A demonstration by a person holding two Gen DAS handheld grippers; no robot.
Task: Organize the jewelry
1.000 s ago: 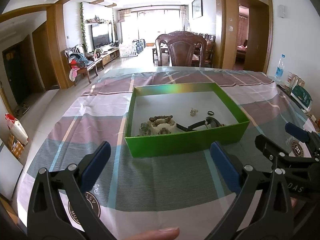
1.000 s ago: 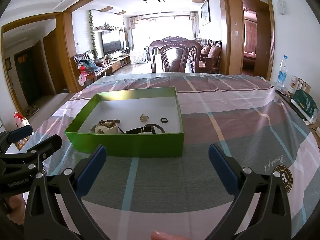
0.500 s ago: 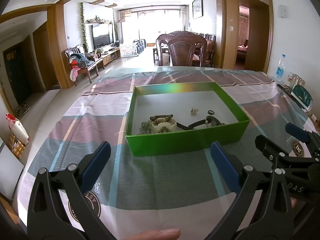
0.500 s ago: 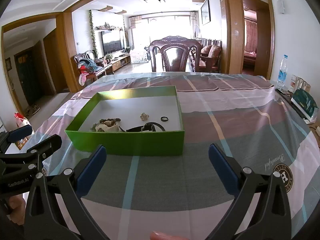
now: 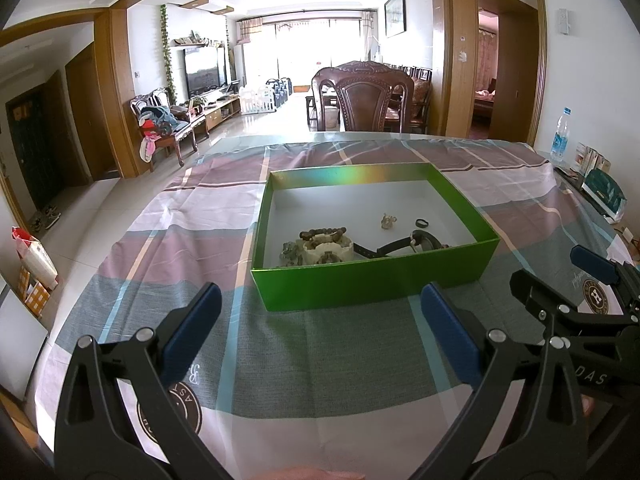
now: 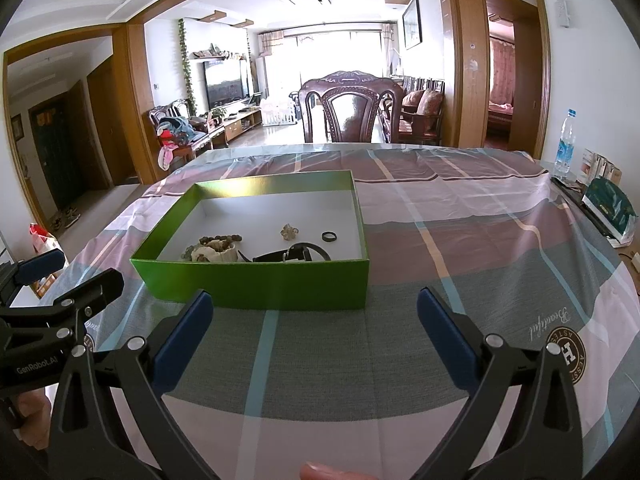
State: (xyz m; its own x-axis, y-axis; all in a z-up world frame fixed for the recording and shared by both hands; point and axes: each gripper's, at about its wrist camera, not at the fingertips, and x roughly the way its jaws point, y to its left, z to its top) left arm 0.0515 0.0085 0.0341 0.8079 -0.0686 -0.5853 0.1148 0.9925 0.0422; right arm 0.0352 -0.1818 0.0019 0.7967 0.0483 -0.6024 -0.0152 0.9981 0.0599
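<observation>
A green box (image 5: 372, 284) (image 6: 256, 286) with a white floor stands on the checked tablecloth. Inside lie a brown bead bracelet (image 5: 322, 234) (image 6: 222, 238) on a cream pouch (image 5: 328, 250), a black watch (image 5: 408, 242) (image 6: 294, 254), a small pale trinket (image 5: 388, 221) (image 6: 289, 231) and a dark ring (image 5: 422, 223) (image 6: 329, 236). My left gripper (image 5: 318, 308) hovers open, short of the box's near wall. My right gripper (image 6: 310, 312) is open too, near the box's right front corner. Both hold nothing.
A dark wooden chair (image 5: 362, 98) stands at the table's far edge. A water bottle (image 6: 564, 146), small cartons and a green packet (image 6: 610, 204) sit at the right edge. Each gripper shows at the side of the other's view.
Both views have drawn back very slightly from the box and risen a little. Both grippers stay open and the jewelry has not moved.
</observation>
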